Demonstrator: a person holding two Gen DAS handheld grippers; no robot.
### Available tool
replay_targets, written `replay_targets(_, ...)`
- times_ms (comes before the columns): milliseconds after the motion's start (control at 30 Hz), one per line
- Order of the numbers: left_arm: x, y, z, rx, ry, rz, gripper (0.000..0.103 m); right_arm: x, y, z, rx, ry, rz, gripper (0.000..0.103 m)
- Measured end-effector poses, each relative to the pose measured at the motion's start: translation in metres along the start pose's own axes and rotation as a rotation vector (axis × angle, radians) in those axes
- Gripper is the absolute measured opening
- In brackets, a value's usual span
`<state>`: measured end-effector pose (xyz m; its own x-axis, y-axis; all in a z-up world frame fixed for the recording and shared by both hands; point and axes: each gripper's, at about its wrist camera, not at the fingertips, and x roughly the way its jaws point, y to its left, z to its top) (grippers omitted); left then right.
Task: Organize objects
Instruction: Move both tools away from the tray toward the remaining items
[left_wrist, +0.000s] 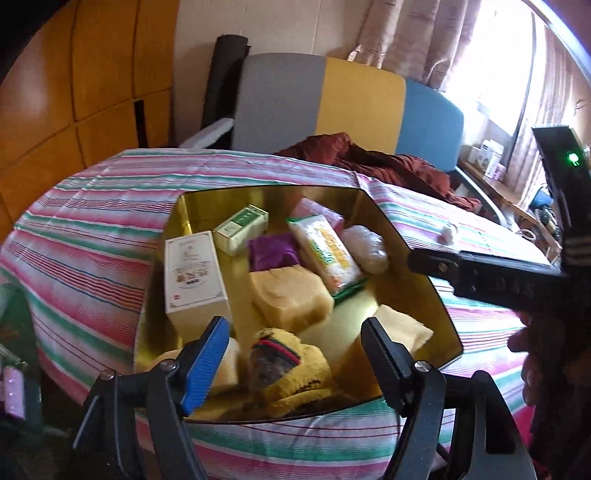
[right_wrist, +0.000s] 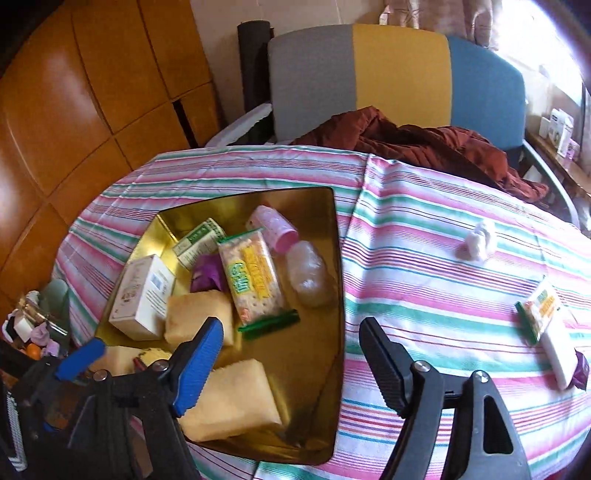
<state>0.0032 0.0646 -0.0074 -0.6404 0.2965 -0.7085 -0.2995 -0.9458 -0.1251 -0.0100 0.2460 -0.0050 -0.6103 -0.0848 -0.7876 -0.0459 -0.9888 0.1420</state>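
Observation:
A gold tin box (left_wrist: 439, 306) (right_wrist: 334, 258) sits on the striped tablecloth. It holds a white carton (left_wrist: 194, 284) (right_wrist: 142, 299), a green-white box (left_wrist: 242, 229) (right_wrist: 197, 242), a purple packet (left_wrist: 271, 253), a cracker pack (left_wrist: 325, 253) (right_wrist: 255, 277), yellow sponges (left_wrist: 291, 297) (right_wrist: 229, 398), a clear wrapped lump (right_wrist: 308, 273), a pink cylinder (right_wrist: 273, 229) and a yellow knitted item (left_wrist: 295, 373). My left gripper (left_wrist: 295, 354) is open over the box's near end. My right gripper (right_wrist: 291, 354) is open and empty above the box's right rim. A second cracker pack (right_wrist: 541, 314), a white bar (right_wrist: 559, 350) and a white ball (right_wrist: 476, 242) lie on the cloth at right.
A chair with grey, yellow and blue back (right_wrist: 399, 70) stands behind the table with a dark red cloth (right_wrist: 424, 144) on it. Wooden cabinets (right_wrist: 74, 110) are at left. A cluttered holder (right_wrist: 37, 325) stands at the table's left edge. A shelf with boxes (left_wrist: 487, 158) is by the window.

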Motion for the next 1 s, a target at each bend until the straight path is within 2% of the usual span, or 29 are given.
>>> replay_targets(167,-0.001,-0.002,-0.001,0.023,-0.024,0.050,0.076,-0.004,0.001,-0.007,-0.015,-0.021,-0.058,0.078)
replay_targets(600,0.003,-0.001,-0.004,0.030,-0.014,0.068,0.076,-0.004,0.010,-0.017,-0.067,-0.036,-0.122,0.079)
replay_targets(1000,0.005,-0.003,-0.005,0.039,-0.010,0.080,0.076,-0.010,-0.020,-0.020,-0.006,-0.040,-0.169,0.079)
